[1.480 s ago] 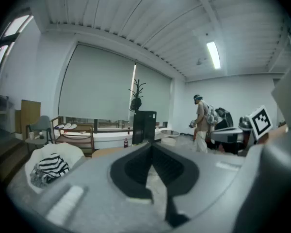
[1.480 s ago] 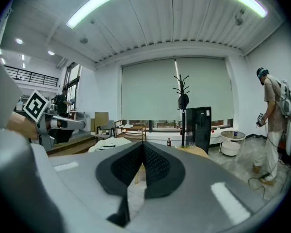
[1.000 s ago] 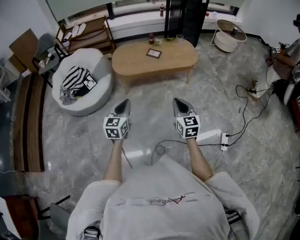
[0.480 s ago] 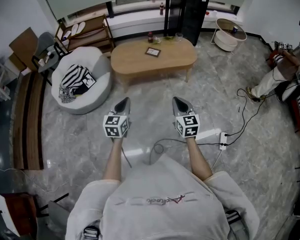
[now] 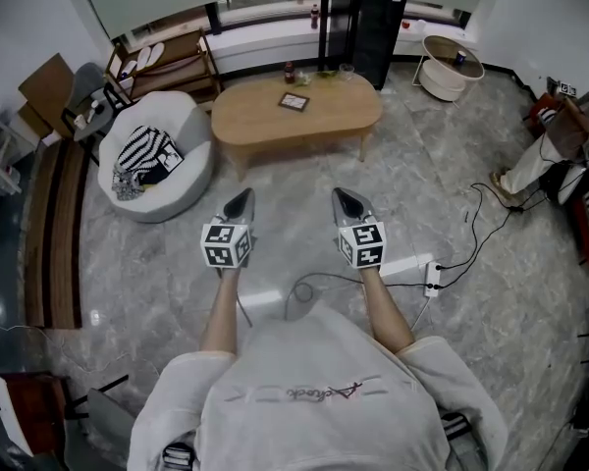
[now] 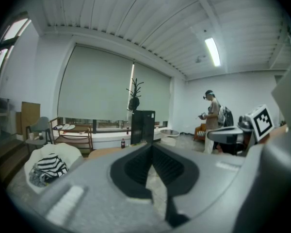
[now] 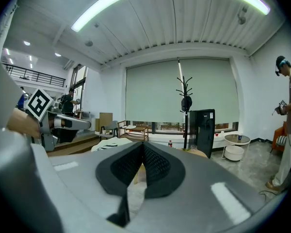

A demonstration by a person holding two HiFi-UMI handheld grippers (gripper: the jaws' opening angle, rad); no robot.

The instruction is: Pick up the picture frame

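A small dark picture frame [image 5: 294, 102] lies flat on the oval wooden coffee table [image 5: 255, 122] at the far side of the room. My left gripper [image 5: 239, 202] and right gripper [image 5: 345, 199] are held side by side over the marble floor, well short of the table. Both point toward it, shut, with nothing between the jaws. In the left gripper view the shut gripper [image 6: 152, 145] hides most of the table. The right gripper [image 7: 143, 145] in its own view is shut too, with the table edge [image 7: 200, 153] just showing behind it.
A white round armchair [image 5: 157, 163] with striped cloth stands left of the table. A bottle [image 5: 289, 72] and a glass [image 5: 346, 71] stand on the table's far edge, a black cabinet [image 5: 364, 23] behind it. A power strip [image 5: 431, 277] and cables lie on the floor at right. A person [image 5: 574, 126] is at far right.
Both grippers, still shut, have drifted slightly left and toward the table. The person at far right has shifted toward the picture's edge.
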